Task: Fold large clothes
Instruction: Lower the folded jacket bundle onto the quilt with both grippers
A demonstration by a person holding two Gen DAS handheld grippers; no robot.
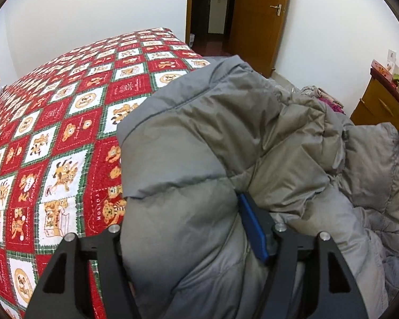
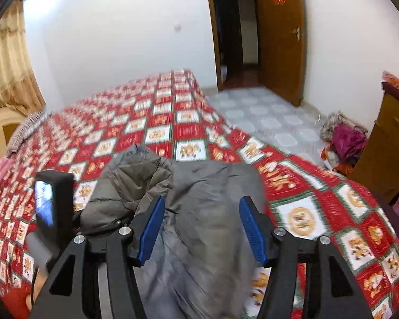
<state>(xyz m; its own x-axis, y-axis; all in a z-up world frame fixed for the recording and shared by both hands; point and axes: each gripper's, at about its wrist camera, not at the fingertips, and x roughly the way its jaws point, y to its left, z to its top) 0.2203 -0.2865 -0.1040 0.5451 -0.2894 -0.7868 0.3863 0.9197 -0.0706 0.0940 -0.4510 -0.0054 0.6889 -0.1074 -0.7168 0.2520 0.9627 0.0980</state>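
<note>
A large grey puffer jacket lies bunched on the bed with the red patchwork quilt. In the left wrist view my left gripper has a thick fold of the jacket between its wide-set jaws; only the right blue pad shows, the left finger is hidden by the fabric. In the right wrist view my right gripper is open above the jacket, its blue pads apart and holding nothing. The left gripper's camera unit shows at the left.
The quilt covers the whole bed. A brown door stands open at the back. A wooden cabinet is at the right, with a pile of purple clothes on the tiled floor. A curtain hangs at the left.
</note>
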